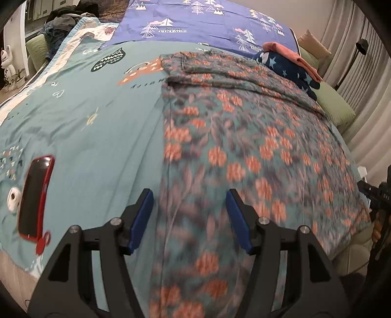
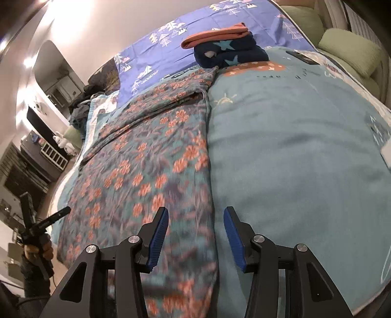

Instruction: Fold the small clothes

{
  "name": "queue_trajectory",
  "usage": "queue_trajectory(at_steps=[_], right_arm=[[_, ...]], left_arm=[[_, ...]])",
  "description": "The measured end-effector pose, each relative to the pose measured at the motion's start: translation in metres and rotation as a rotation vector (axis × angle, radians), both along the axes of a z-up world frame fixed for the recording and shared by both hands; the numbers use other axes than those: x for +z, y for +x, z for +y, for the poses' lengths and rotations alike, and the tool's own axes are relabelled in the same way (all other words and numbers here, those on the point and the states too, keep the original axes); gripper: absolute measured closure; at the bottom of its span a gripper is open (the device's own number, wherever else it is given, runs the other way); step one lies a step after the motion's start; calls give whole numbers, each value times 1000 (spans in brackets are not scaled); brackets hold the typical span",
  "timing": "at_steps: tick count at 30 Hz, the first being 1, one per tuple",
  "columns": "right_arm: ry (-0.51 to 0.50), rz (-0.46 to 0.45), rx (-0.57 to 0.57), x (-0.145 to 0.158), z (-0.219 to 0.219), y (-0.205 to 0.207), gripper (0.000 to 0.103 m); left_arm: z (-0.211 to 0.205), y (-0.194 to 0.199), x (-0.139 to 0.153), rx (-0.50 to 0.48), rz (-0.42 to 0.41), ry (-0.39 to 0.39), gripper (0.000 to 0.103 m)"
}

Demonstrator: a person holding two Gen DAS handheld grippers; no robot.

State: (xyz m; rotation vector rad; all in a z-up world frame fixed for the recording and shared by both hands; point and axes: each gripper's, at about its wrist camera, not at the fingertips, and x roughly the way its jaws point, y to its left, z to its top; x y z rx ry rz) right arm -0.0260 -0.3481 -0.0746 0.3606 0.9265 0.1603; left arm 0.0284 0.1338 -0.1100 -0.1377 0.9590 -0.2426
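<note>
garment: teal floral-print cloth with orange flowers (image 1: 244,146), lying spread flat and long on the bed, running from the near edge toward the far end; top part is creased and partly doubled over near the blue sheet.
carrier: bed with light teal printed cover (image 1: 85,122); purple-blue tree-print sheet (image 1: 207,22) across its far end.
left gripper (image 1: 189,217): I am hovering it over the near edge of the bed, at the garment's left long edge; blue pads standing apart, nothing between them, not touching cloth as far as I can tell.
right gripper (image 2: 195,237): I am hovering it over the garment's right long edge at the near edge of the bed; jaws parted, empty.
done pile: folded dark navy star-print piece (image 2: 232,55) with a folded salmon-pink piece (image 2: 215,35) on top, sitting at the far end of the bed, just past the garment's top.
other: black phone in red case (image 1: 34,195) lying on the cover near the left edge, well apart from the garment.
step in hand: judging I am lining up both grippers for a pinch on the near hem corners.
doing it well: coming down on each corner squarely, taking the cloth only and not the cover under it; closing both together; lifting evenly so the fold line is staying straight; smoothing the creased far part, otherwise the fold is going lumpy.
risk: both views are blurred near the hem, so exact corner position I cannot tell.
</note>
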Motion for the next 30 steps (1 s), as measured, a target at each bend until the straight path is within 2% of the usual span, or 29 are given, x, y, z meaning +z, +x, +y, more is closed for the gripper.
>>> queue_trajectory(at_steps=[7,13,18,19,21,23,24,25,26,27,30], right_arm=[[37,6,27,-6,-7,-25,55],[-5,30,70,-7,2,-38,55],[3,33,94,-12,5,-44,55],[5,37,102,-13,7,-44,55],[12,47,118,-15,11,-41,55],[49,50,130,-17,12,-40,55],[85,51,130,-19,10,-38,59],[117,53,128,-20,7,-38,77],[173,63,124,-23,3,-35,90],[225,73,116,-26,-2,-33,97],[293,45,92,-22,-12,-32,98]], left_arm=[[17,-25,-4,5,18,-14,40],[17,-35,-5,-10,42,-18,39],[14,-48,-6,-44,30,-24,39],[13,-49,-6,-50,27,-27,42],[11,-50,-5,-63,23,-36,62],[13,-49,-3,-62,26,-66,97],[16,-48,-2,-58,35,-104,98],[19,-47,-1,-44,42,-140,98],[21,-45,1,-30,40,-168,98],[22,-45,6,-27,19,-187,98],[20,-48,29,-48,-71,-230,98]])
